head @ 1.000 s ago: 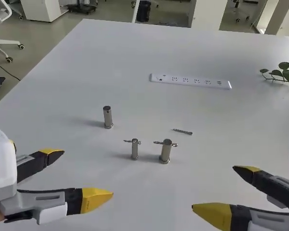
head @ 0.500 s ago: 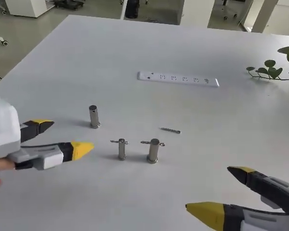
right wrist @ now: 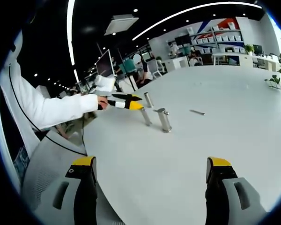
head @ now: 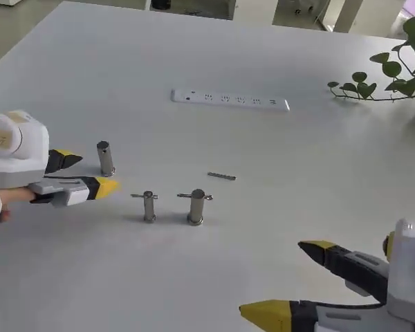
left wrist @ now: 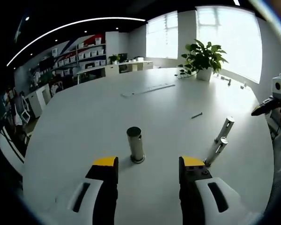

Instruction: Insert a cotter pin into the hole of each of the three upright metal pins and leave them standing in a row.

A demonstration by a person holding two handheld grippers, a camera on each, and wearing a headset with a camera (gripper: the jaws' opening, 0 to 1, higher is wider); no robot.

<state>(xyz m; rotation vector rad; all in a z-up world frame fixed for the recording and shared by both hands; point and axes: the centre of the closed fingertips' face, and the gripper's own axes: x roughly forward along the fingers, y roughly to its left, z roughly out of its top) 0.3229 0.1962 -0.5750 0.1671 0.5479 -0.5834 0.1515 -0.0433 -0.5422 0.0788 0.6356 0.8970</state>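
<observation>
Head view: your left claw (head: 95, 171) gapes empty just beside the bare pin (head: 105, 158). Your right claw (head: 275, 278) is released too, over the bench (head: 297, 159).

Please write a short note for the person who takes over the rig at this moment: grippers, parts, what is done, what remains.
Left gripper: open, empty, aimed at the bare metal pin, which stands just ahead of its jaws.
Right gripper: open, empty, held low and away from the parts.
Done: the thin pin and the thick pin stand side by side, each with a cotter pin through it.
Left: insert the loose cotter pin, lying behind them, into the bare metal pin, then line up the row.
</observation>
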